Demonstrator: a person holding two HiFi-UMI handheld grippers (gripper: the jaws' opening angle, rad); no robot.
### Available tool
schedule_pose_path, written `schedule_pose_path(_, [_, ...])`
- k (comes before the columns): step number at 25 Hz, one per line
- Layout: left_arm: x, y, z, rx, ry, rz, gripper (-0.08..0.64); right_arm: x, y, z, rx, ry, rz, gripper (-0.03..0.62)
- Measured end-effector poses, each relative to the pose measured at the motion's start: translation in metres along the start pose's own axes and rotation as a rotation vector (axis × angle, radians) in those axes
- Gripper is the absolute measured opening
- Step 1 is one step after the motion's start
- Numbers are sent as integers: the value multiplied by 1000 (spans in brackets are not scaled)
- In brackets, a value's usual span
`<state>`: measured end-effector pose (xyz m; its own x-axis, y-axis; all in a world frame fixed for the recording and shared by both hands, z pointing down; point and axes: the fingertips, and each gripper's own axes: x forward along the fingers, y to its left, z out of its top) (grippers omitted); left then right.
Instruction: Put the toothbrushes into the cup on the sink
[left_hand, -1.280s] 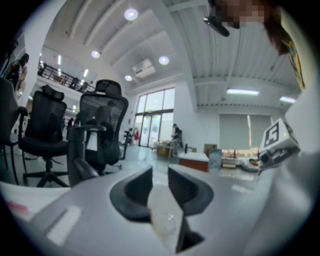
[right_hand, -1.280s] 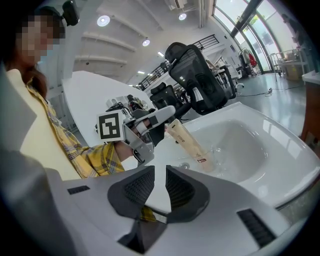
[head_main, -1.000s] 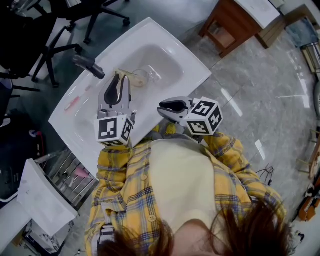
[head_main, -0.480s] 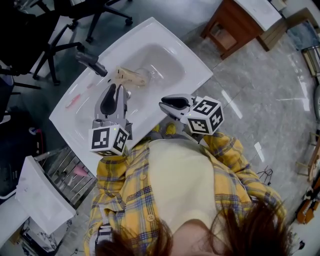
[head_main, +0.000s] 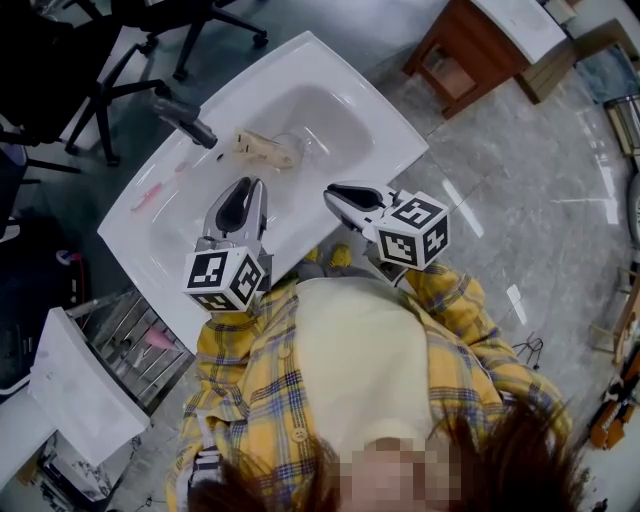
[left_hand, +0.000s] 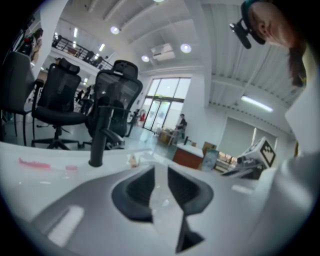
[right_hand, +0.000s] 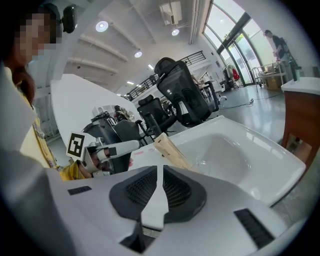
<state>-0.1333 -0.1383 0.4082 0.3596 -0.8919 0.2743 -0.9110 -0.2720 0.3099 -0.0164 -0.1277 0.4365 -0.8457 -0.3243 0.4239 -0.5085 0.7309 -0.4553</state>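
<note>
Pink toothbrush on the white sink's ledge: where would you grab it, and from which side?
Probably mid-handle, from above, jaws across its narrow width. The pink toothbrush lies flat on the white ceramic sink's ledge beside the dark faucet, long and thin, so only its top and long sides are free.

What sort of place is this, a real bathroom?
Probably an office or lab mock-up, not a bathroom: the sink stands alone on a polished floor, with office chairs beyond it and a wooden desk nearby.
</note>
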Motion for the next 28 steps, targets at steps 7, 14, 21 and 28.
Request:
schedule_pose_path(7, [6,-10,-18,-46,76,-43,58,-6,-11,6,24,-47,-62,21])
schedule_pose_path(14, [10,-13,-29,-56,131,-47,44,-10,-19,7,10,-47,-115,14])
schedule_pose_path(21, [11,-14,-30,-57,138,-52,44,-12,-22,10,15,-53,-131,14])
schedule_pose_path(28, [12,-12,-32,-61,141,-41,44,-12,-26,13,20,-60,-138,14])
